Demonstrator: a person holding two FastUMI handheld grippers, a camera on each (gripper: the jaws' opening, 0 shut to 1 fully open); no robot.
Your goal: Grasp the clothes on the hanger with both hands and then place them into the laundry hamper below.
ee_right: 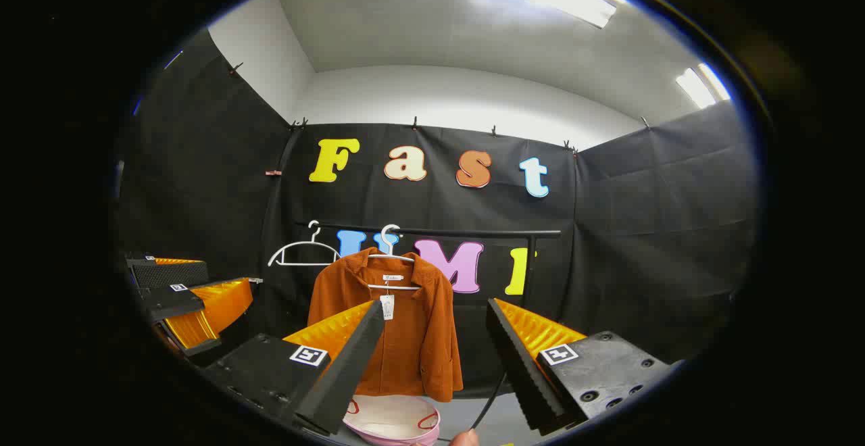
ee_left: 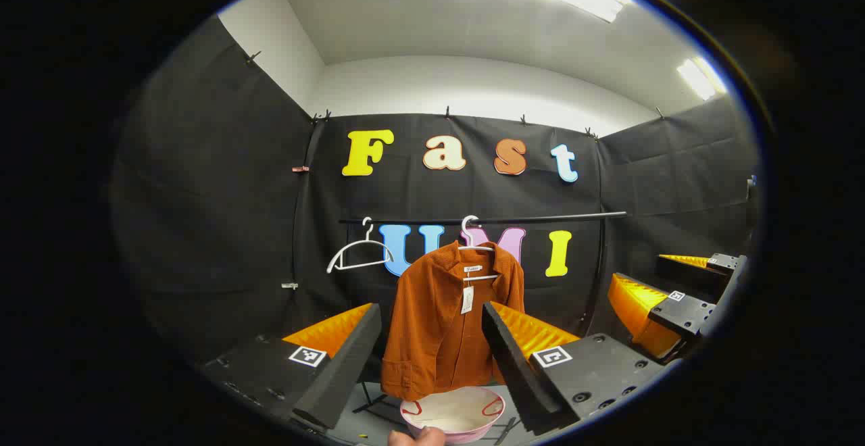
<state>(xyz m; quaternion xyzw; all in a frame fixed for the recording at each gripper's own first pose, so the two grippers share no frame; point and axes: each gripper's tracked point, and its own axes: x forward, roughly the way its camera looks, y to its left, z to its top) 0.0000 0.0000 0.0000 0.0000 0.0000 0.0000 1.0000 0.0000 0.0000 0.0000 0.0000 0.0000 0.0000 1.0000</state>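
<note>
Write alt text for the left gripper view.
A rust-orange shirt hangs on a white hanger from a black rail, framed between the open left gripper. A pink-rimmed hamper sits below it; an empty hanger hangs alongside.

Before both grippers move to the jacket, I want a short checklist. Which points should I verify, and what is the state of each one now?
1. Left gripper open: ok, its fingers stand wide apart.
2. Right gripper open: ok, wide apart too.
3. Orange jacket on its white hanger: ok, it hangs from the black rail.
4. Jacket framed between the fingers: ok in the left gripper view; in the right gripper view it sits toward the left finger, so not ok.
5. Laundry hamper under the jacket: ok, its pink rim shows below the hem.
6. Empty hanger apart from the jacket: ok.
</note>
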